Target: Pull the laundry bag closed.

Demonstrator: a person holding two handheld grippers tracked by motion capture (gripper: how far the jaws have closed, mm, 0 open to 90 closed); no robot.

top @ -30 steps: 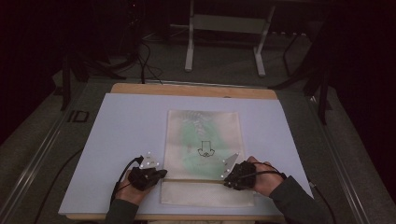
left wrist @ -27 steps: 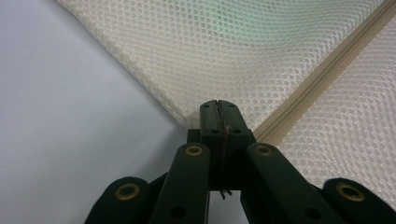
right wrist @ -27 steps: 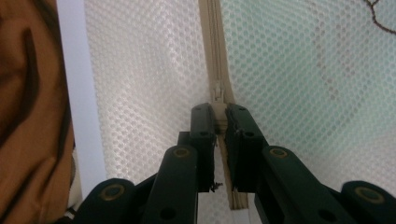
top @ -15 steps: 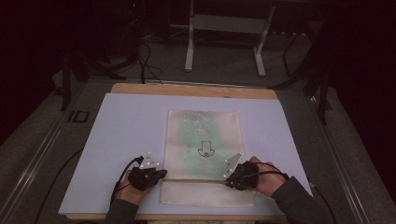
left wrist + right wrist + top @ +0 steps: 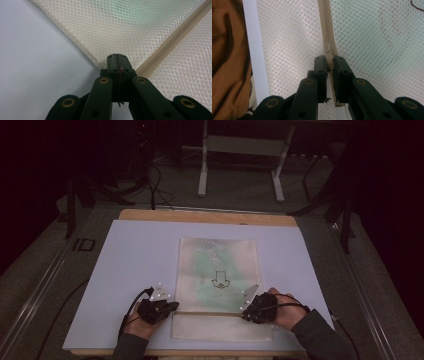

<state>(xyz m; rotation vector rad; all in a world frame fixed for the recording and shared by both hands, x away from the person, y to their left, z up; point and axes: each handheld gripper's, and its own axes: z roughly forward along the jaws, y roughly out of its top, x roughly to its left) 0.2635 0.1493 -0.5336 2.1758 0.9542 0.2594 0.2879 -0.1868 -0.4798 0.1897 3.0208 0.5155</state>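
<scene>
A cream mesh bag [image 5: 217, 265] with green contents and a small arrow drawing lies flat on the white board [image 5: 130, 265]. Its beige zipper [image 5: 210, 313] runs across near the front edge. At the bag's left edge, by the zipper's end, my left gripper [image 5: 175, 305] is shut on the mesh bag [image 5: 140, 32]; the jaws [image 5: 116, 58] are pressed together on the fabric's border. My right gripper [image 5: 245, 313] sits on the zipper's right part. In the right gripper view its jaws [image 5: 329, 65] are shut on the zipper pull [image 5: 328, 50], with the zipper tape running away from them.
The board lies on a wooden table [image 5: 210, 216] with dark floor around it. A metal stand [image 5: 240, 150] and cables [image 5: 155, 185] are beyond the far edge. A brown sleeve [image 5: 229, 57] fills the left side of the right gripper view.
</scene>
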